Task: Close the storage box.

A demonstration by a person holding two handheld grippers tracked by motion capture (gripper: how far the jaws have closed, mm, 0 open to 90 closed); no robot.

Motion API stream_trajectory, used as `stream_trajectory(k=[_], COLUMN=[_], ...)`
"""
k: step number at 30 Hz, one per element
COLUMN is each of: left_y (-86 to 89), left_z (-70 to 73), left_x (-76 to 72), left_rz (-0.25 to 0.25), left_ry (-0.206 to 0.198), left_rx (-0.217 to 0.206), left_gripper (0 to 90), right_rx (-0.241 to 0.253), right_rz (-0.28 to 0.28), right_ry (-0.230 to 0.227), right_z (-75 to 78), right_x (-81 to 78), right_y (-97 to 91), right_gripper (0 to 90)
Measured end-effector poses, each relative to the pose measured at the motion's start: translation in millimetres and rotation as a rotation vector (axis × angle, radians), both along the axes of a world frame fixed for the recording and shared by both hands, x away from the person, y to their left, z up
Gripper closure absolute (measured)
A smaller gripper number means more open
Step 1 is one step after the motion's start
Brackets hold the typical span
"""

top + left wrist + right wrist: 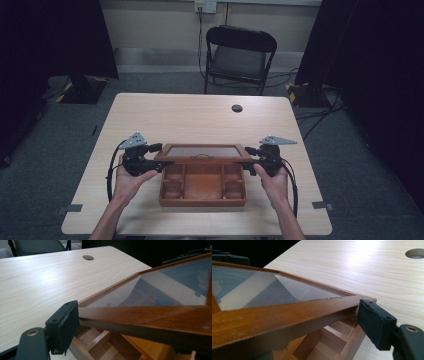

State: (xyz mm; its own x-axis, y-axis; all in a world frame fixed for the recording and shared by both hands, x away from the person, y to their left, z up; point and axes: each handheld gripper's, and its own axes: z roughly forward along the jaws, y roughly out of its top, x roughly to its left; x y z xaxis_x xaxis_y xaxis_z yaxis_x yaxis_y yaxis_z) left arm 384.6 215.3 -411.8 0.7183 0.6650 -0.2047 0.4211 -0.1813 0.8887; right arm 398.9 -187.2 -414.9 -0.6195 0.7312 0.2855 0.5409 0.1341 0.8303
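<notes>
High view: one brown wooden compartment box (202,186) lies near the table's front edge, its one glass-paned hinged lid (202,151) raised and standing partway open along the box's far side. Two grippers flank the box. The left gripper (161,156) and right gripper (245,159) each have the lid's side rail between their jaws. In the left gripper view one black pad (65,323) stands beside the rail end, apparently not pressing; the right looks alike, though I cannot tell for certain. The step seems to be letting go of the lid; next both must back outward from the box without nudging it. One light wooden table (200,117), one dark folding chair (240,56) beyond the box.
</notes>
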Motion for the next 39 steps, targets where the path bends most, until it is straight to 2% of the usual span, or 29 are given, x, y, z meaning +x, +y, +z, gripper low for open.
stream_trajectory(k=[3, 8, 11, 13, 18, 22, 24, 28, 31, 35, 39], left_y=[0.3, 0.3, -0.7, -1.5, 0.4, 0.5, 0.7, 1.4, 1.4, 1.1, 0.2], left_z=[-0.8, -2.5, -3.0, -2.7, -3.4, -4.0, -4.3, -6.8, -7.8, -9.4, -12.4], left_x=[-4.4, -5.5, -4.0, -3.3, -3.4, -3.7, -3.7, -5.7, -6.7, -8.8, -12.2], left_rz=[0.0, -0.005, 0.002, 0.0, -0.002, -0.004, -0.004, -0.002, -0.005, -0.002, 0.006], left_ry=[-0.011, -0.005, 0.003, 0.001, 0.003, 0.004, 0.005, 0.01, 0.009, 0.007, -0.01], left_rx=[-0.016, -0.012, -0.022, -0.007, -0.013, -0.014, -0.01, -0.021, -0.01, -0.009, -0.008], left_gripper=[20.2, 19.8, 19.1, 18.1, 19.8, 19.7, 19.7, 20.2, 20.3, 20.5, 21.1], right_rx=[-0.009, -0.013, 0.006, -0.009, -0.031, -0.059, -0.078, -0.098, -0.116, -0.124, -0.105], right_rz=[-0.003, -0.006, 0.005, 0.01, 0.028, 0.01, 0.011, -0.004, -0.036, -0.06, -0.059], right_ry=[-0.003, 0.006, 0.019, 0.027, 0.038, 0.052, 0.067, 0.066, 0.057, 0.045, 0.013], right_z=[-1.1, -5.9, -8.5, -9.1, -10.2, -11.7, -9.4, 2.0, 9.6, 20.9, 35.4], right_x=[-1.4, -5.3, -5.8, -5.5, -8.6, -10.4, -9.2, -6.0, -2.1, 1.8, 2.5], right_y=[-0.1, -1.1, -4.1, -5.5, -13.8, -24.5, -28.7, -35.7, -44.0, -53.1, -55.4], right_gripper=[30.2, 28.2, 24.9, 23.3, 22.8, 23.0, 21.6, 21.5, 22.8, 25.4, 29.0])
